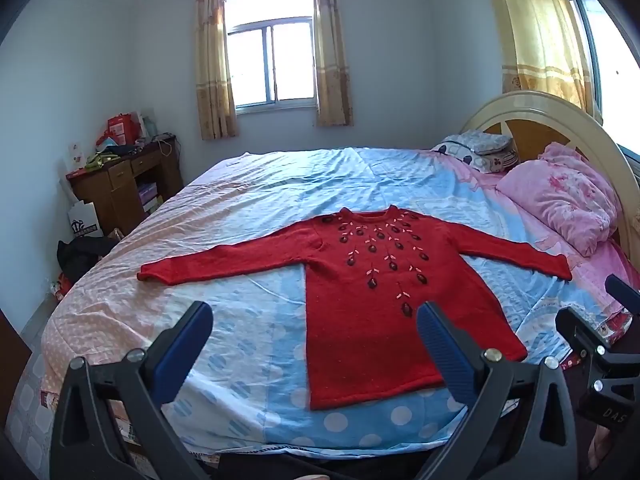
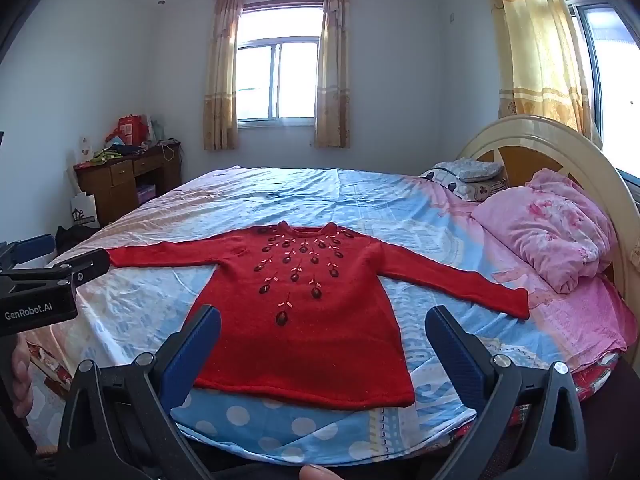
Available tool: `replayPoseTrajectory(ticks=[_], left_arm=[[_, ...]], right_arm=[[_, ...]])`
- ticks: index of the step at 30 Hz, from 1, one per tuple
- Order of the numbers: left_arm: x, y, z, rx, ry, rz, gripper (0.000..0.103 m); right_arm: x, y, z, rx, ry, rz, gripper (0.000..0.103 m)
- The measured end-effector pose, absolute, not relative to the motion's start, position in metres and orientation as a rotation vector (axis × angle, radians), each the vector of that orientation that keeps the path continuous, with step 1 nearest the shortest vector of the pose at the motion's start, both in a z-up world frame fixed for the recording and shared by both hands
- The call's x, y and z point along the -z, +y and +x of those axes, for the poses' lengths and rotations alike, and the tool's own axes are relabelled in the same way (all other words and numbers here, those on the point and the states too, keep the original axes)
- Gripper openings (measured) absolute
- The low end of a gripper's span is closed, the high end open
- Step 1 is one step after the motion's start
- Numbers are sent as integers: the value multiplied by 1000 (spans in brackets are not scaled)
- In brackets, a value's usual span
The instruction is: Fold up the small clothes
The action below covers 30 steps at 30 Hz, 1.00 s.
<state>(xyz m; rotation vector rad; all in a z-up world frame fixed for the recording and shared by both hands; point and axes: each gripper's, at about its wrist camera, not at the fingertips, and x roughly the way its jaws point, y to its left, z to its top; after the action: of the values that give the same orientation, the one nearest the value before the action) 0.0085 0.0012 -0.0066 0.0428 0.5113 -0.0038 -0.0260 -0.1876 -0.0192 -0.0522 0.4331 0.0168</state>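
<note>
A small red knitted sweater [image 1: 360, 288] [image 2: 312, 320] with dark embroidered flowers lies flat on the bed, face up, both sleeves spread out sideways and the hem toward me. My left gripper [image 1: 314, 320] hovers open above the near edge of the bed, its blue-padded fingers [image 1: 188, 344] wide apart over the sweater's lower left part. My right gripper [image 2: 322, 324] is open too, held above the hem with nothing between its fingers [image 2: 456, 344]. Each gripper shows at the side of the other's view: the right one [image 1: 600, 344], the left one [image 2: 44, 280].
The bed [image 1: 248, 208] has a blue, pink and white sheet. A pink quilt [image 2: 548, 232] and pillows [image 1: 476, 152] lie by the headboard [image 1: 552, 116] at right. A wooden desk [image 1: 124, 180] with clutter stands at the left wall, bags on the floor beside it.
</note>
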Motion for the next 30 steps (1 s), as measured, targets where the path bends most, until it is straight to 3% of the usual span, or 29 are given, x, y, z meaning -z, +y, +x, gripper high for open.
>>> replayPoseTrajectory(ticks=[30], left_arm=[[16,6,13,5,532,37,103]], right_arm=[[24,-191,-24,-17,442,-42,102]])
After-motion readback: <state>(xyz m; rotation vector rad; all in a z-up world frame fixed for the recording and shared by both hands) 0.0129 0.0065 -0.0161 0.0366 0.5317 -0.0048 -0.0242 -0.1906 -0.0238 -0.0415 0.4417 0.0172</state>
